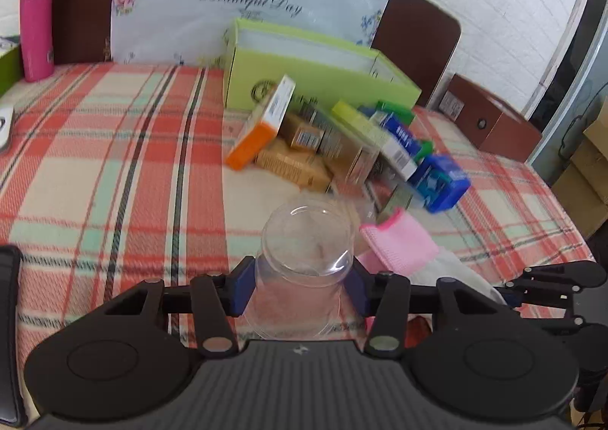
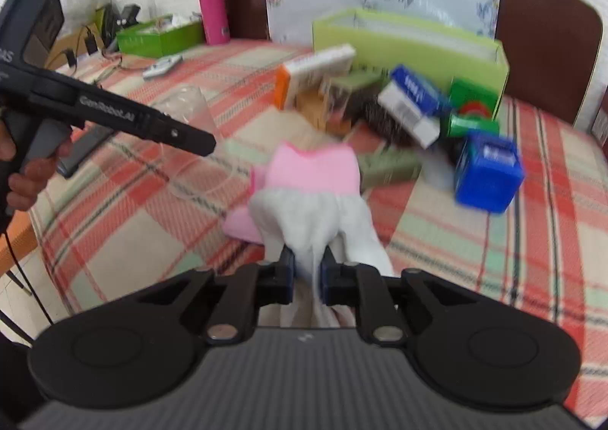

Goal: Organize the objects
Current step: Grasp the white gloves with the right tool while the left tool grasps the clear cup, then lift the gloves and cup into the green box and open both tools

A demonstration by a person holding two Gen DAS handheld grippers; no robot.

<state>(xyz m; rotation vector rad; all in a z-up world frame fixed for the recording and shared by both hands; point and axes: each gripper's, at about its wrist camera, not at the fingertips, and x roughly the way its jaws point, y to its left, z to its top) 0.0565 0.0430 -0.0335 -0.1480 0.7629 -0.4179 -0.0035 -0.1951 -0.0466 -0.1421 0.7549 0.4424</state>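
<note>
My left gripper point(image 1: 300, 289) is shut on a clear plastic cup point(image 1: 306, 244), held above the plaid tablecloth; the cup also shows in the right wrist view point(image 2: 190, 107) beside the left gripper's body point(image 2: 114, 114). My right gripper point(image 2: 307, 278) is shut on a white and pink sock point(image 2: 311, 198), which hangs forward over the cloth; its pink cuff shows in the left wrist view point(image 1: 399, 240). A pile of small boxes point(image 1: 323, 141) lies in front of an open lime-green box point(image 1: 319, 65), also seen in the right wrist view point(image 2: 410, 38).
A blue box point(image 2: 488, 171) lies right of the pile. A pink bottle point(image 1: 36, 27) stands at the far left by the chair back. A green tray point(image 2: 159, 35), a remote point(image 2: 161, 65) and cables sit far left. A brown wooden box point(image 1: 494, 118) is at right.
</note>
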